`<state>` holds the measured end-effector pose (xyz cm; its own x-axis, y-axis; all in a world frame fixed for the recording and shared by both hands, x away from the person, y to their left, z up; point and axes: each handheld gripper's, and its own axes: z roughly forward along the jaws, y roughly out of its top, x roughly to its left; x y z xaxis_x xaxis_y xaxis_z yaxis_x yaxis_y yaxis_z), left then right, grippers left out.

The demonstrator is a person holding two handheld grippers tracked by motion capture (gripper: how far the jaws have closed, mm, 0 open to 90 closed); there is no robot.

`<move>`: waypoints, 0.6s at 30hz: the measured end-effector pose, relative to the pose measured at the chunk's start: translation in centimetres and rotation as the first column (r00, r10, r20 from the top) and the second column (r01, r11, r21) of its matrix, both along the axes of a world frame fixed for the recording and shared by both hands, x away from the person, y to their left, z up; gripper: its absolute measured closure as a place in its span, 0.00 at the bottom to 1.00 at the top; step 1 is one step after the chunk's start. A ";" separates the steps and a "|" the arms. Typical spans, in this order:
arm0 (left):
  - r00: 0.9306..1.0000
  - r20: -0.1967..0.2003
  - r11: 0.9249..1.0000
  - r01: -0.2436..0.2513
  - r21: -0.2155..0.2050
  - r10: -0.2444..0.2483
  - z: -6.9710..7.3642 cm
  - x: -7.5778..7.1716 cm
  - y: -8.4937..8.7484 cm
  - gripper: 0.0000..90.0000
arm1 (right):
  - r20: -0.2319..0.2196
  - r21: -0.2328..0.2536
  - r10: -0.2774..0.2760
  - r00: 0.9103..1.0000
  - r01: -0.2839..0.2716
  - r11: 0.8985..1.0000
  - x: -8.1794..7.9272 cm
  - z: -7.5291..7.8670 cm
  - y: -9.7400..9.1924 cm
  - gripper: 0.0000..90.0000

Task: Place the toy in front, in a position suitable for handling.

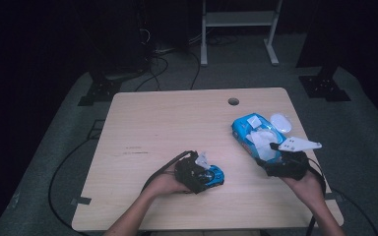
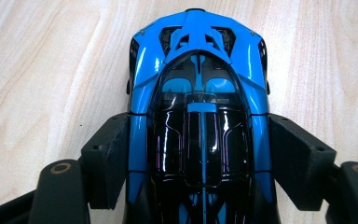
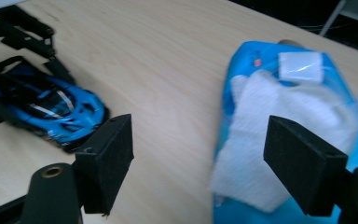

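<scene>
Between the left gripper's [image 2: 200, 158] two black pads in the left gripper view sits one blue-and-black toy car [image 2: 198, 116], nose pointing away. Pads flank its doors, one per side, held at car width; whether they actually press the body I cannot tell. Car rests on the pale wooden table [image 2: 51, 70].

Right gripper view: right gripper [image 3: 200, 163] spread wide, nothing between the fingers. Just beyond the far-side pad lies one blue wipes pack [image 3: 340, 144], a white wipe [image 3: 261, 121] pulled up from its opening, a small white flap [image 3: 300, 65] past that. Off the other pad, well apart, the same toy car [image 3: 51, 112], the left gripper around it.

High view: left gripper [image 1: 197, 174] on the car [image 1: 215, 173] near the table's front edge; right gripper [image 1: 275, 160] hovering at the near end of the pack [image 1: 248, 130]. One white oval lid [image 1: 280, 121] lies beside the pack. Count: one car, one pack, one lid, two grippers.
</scene>
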<state>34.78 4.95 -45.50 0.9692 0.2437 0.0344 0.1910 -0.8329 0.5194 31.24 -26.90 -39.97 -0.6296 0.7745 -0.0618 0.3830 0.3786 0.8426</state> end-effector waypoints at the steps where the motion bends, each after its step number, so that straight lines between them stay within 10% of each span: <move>1: 1.000 0.000 1.000 -0.019 -0.025 0.019 0.1 0.0 0.2 0.23 | 0.009 -0.002 -0.009 1.000 0.009 1.000 0.4 0.3 -0.2 0.26; 18: 0.987 0.040 0.971 -0.143 -0.189 0.153 1.8 -1.3 4.7 0.11 | -0.034 -0.082 -0.136 0.990 0.133 0.988 6.6 0.5 -1.6 0.27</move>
<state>33.45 9.69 -43.69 0.9198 0.3914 0.0261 0.2727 -0.6857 0.6749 37.83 -28.50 -39.51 -0.5235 0.8458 -0.1034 0.4673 0.3864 0.7952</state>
